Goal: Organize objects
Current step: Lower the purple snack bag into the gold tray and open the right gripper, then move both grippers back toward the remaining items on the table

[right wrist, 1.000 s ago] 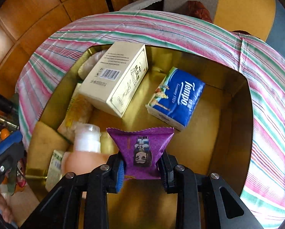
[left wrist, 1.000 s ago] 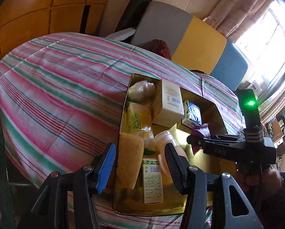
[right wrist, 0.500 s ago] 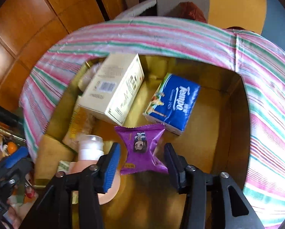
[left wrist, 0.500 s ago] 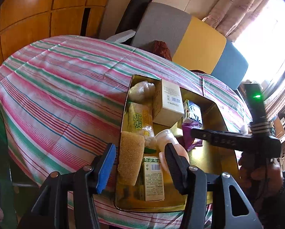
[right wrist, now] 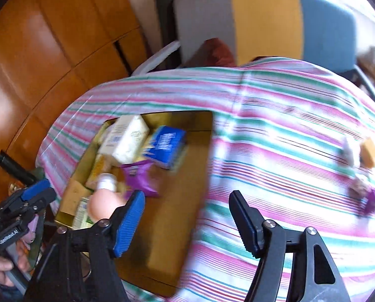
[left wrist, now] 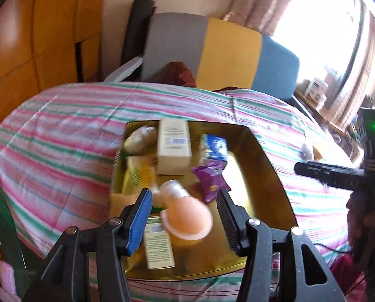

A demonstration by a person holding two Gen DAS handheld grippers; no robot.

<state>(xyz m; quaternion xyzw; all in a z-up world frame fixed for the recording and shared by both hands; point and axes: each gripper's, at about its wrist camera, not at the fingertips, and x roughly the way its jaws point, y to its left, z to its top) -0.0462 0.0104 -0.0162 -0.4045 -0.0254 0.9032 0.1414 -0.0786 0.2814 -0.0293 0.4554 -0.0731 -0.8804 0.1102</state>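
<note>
purple packet (right wrist: 141, 178) has just been let go by the right gripper (right wrist: 187, 222); its jaws have just been opening and nothing is between them now. packet is left lying in the gold tray (right wrist: 177, 231), beside the blue tissue pack (right wrist: 166, 146). left gripper (left wrist: 185, 216) is held open and empty over the tray. more small items (right wrist: 363, 166) are seen on the striped cloth (right wrist: 275, 115), likely next.

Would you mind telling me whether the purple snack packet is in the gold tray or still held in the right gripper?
In the gold tray: the purple snack packet lies on its floor, and the right gripper, jaws just opened, holds nothing.
</note>
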